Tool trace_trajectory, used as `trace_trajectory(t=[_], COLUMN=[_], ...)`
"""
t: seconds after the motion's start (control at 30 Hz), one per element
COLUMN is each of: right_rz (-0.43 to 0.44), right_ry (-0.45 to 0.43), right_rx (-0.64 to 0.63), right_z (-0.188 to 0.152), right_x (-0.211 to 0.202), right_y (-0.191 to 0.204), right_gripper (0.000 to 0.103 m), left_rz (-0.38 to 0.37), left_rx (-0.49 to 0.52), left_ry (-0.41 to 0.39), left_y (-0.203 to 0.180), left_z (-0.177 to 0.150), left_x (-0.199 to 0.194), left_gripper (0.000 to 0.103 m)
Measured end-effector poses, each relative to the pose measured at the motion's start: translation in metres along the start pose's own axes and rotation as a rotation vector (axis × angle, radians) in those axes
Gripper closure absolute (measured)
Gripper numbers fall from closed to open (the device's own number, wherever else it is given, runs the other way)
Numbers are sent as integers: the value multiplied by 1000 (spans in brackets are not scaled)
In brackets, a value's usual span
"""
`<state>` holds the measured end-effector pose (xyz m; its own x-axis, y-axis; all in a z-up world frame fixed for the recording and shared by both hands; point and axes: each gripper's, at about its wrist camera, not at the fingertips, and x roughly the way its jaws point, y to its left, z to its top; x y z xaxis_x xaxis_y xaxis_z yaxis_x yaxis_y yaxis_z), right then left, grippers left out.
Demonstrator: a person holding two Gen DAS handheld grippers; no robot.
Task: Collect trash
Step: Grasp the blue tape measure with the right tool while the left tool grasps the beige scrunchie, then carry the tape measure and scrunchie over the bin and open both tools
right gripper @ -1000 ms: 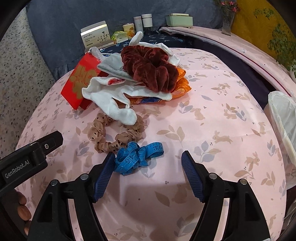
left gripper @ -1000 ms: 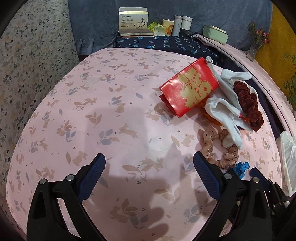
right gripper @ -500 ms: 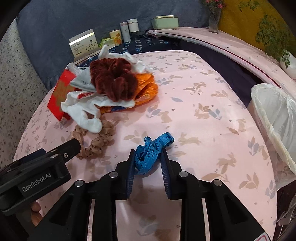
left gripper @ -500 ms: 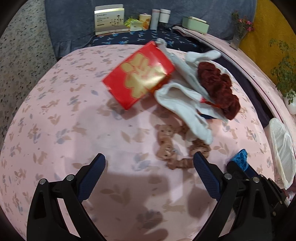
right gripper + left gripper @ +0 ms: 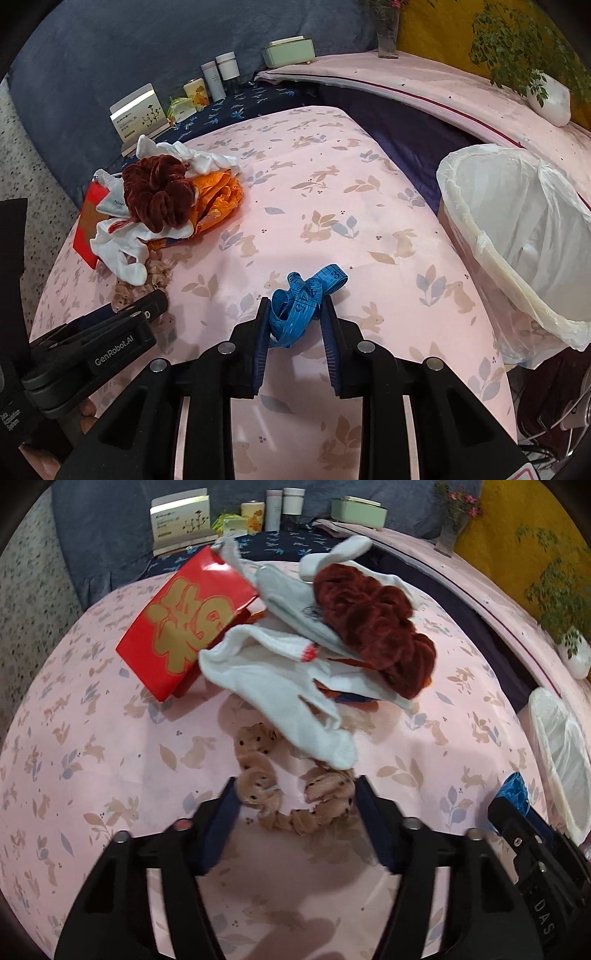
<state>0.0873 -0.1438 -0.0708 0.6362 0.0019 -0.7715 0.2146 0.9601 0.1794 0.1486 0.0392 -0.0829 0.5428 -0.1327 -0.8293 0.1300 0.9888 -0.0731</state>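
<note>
My right gripper (image 5: 293, 314) is shut on a bunched blue measuring tape (image 5: 304, 297) and holds it above the pink bed cover, left of a bin lined with a white bag (image 5: 517, 236). My left gripper (image 5: 293, 797) is closing around a tan dotted scrunchie (image 5: 280, 794); its fingers touch both sides of the loop. Behind the scrunchie lie white socks (image 5: 280, 675), a dark red velvet scrunchie (image 5: 373, 624), an orange wrapper (image 5: 218, 199) and a red packet with gold print (image 5: 184, 624).
The bed's pink rabbit-print cover (image 5: 332, 184) fills both views. Boxes, jars and a green tin (image 5: 288, 51) stand on a dark shelf at the back. A potted plant (image 5: 546, 92) stands on the pink ledge at the right. The bin also shows in the left wrist view (image 5: 561, 753).
My right gripper closed on the blue tape, lifted it and swung right toward the bin. My left gripper moved forward to the tan scrunchie and narrowed onto it.
</note>
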Motion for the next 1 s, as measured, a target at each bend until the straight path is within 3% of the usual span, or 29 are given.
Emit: trace_trajectory(t=[0.1, 0.17, 0.63, 1.0], right_rz=[6, 10, -5, -79], right_ry=[-4, -9, -102, -189], right_rx=[8, 12, 61, 155], right_z=[-1, -1, 9, 21], right_x=[-3, -6, -45, -81], right_y=[-4, -7, -46, -116], right_gripper=[78, 78, 78, 78], left_rz=[-16, -31, -98, -147], left_rx=[12, 16, 138, 247], left_ry=[6, 12, -32, -73], left_y=[-8, -12, -86, -158], left_z=[-2, -3, -11, -4], left_x=[-4, -7, -39, -55], left_gripper=[84, 91, 92, 92])
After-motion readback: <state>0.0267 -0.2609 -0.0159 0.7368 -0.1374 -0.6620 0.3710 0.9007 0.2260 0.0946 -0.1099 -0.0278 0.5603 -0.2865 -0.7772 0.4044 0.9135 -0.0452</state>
